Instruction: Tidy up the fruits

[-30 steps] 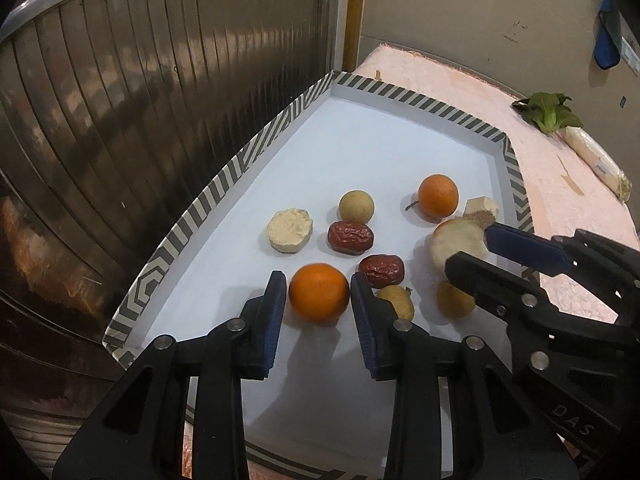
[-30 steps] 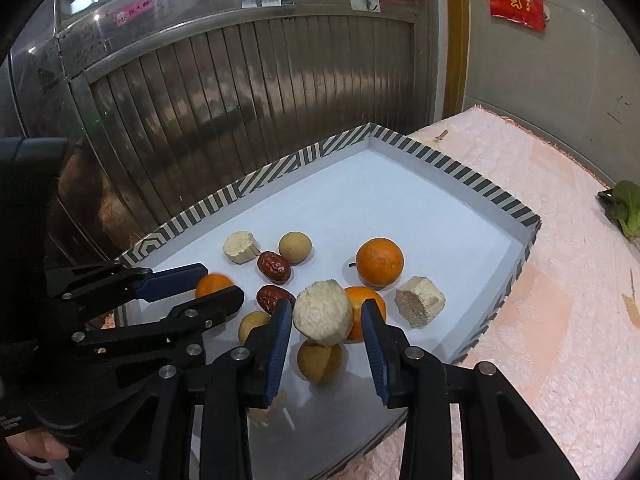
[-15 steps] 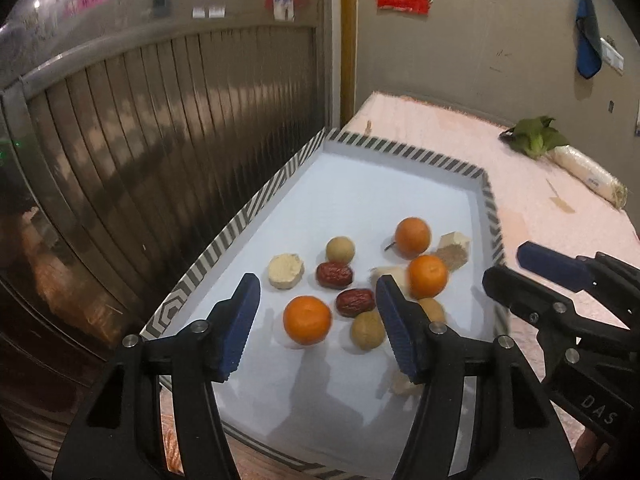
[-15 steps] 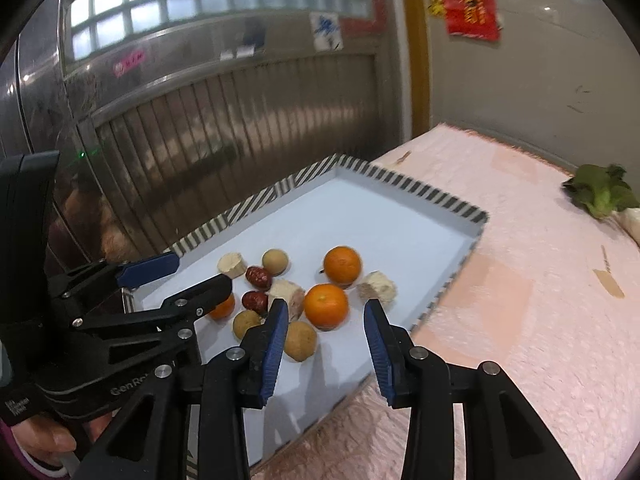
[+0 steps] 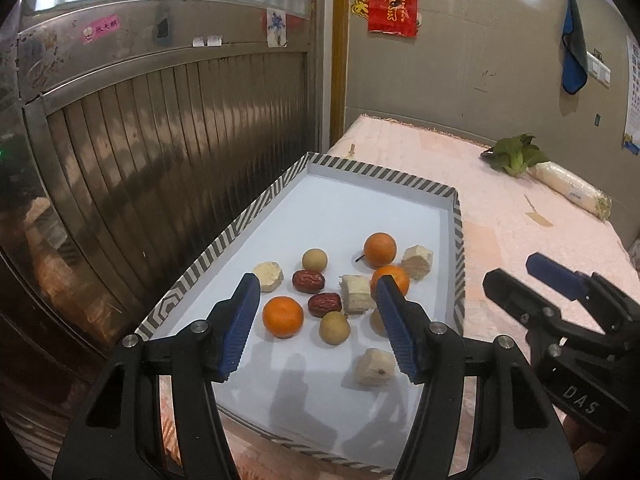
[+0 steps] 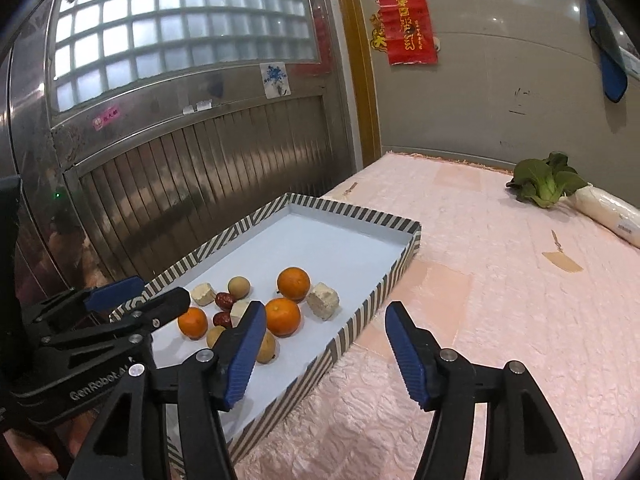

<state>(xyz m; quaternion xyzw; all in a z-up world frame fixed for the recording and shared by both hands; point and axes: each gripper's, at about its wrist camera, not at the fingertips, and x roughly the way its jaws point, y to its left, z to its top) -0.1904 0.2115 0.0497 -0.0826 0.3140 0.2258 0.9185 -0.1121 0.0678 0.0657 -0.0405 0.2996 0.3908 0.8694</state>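
Observation:
A striped-rim tray (image 5: pixel 458 216) (image 6: pixel 400 264) holds three oranges, one near the front left (image 5: pixel 282 317) (image 6: pixel 193 322), two red dates (image 5: pixel 308 281), round brown longans (image 5: pixel 314 259) and several pale cut chunks (image 5: pixel 375 367). My left gripper (image 5: pixel 316 322) is open and empty, raised above the tray's near end. My right gripper (image 6: pixel 326 354) is open and empty, raised over the tray's near right rim and the pink cloth. Each gripper shows in the other's view.
The tray sits on a pink quilted table (image 6: pixel 500 280) beside a ribbed metal wall (image 5: pixel 160 140). A green leafy vegetable (image 6: pixel 546 180) and a white wrapped roll (image 6: pixel 608 212) lie at the far right. A grey wall stands behind.
Both grippers opened, let go of the orange and the pale chunk, and pulled back and up from the tray. The fruits now lie loose on the tray floor.

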